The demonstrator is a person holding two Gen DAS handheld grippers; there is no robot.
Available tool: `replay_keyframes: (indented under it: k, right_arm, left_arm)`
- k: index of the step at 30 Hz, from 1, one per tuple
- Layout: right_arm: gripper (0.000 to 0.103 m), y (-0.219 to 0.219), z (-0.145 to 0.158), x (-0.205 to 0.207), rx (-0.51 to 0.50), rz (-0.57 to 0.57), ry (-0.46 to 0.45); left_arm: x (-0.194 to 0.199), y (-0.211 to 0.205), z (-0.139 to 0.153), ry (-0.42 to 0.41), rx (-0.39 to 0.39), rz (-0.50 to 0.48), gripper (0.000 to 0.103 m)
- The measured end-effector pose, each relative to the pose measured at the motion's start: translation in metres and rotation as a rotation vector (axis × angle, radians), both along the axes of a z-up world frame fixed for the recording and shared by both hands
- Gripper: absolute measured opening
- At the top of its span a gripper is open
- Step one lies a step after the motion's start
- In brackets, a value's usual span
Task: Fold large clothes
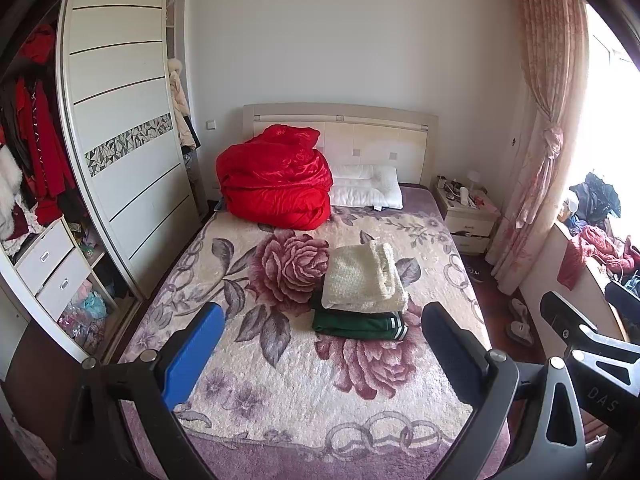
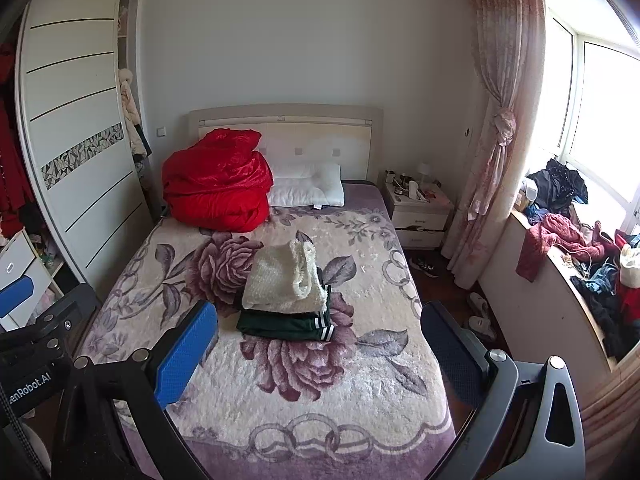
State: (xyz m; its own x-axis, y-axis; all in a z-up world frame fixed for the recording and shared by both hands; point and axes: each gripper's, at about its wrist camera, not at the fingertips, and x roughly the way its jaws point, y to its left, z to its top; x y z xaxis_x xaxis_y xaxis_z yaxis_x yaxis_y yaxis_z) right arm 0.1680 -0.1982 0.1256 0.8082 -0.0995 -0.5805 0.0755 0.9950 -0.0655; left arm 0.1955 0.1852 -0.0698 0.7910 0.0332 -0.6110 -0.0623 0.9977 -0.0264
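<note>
My left gripper (image 1: 320, 354) and my right gripper (image 2: 320, 350) both hang above the near end of the bed (image 1: 400, 420), jaws spread wide and holding nothing; the task's clothes sit mid-bed as a stack, a cream knit garment (image 1: 362, 276) lying on top of a dark green garment (image 1: 358, 324) with white stripes at its right edge. The cream knit looks thick, soft and floppy; I judge it light but prone to sag and stretch, so I would pinch it at a corner or along the fluffy hem on its right side, not mid-panel. The green one looks smoother and may slip. More loose clothes lie heaped on the window ledge (image 2: 560, 240) at far right. A red quilt (image 1: 276, 180) and a white pillow (image 1: 368, 190) fill the far end, well apart from the stack; the near bed surface is open, so nothing blocks my reach.
</note>
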Motion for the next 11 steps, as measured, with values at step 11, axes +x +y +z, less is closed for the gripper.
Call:
replay_keyframes:
  k: [11]
  right_arm:
    - [0.103, -0.0008, 0.0004, -0.0035, 0.001, -0.004, -0.001]
  left_arm:
    - [-0.0008, 0.0038, 0.0, -0.012, 0.014, 0.01, 0.101]
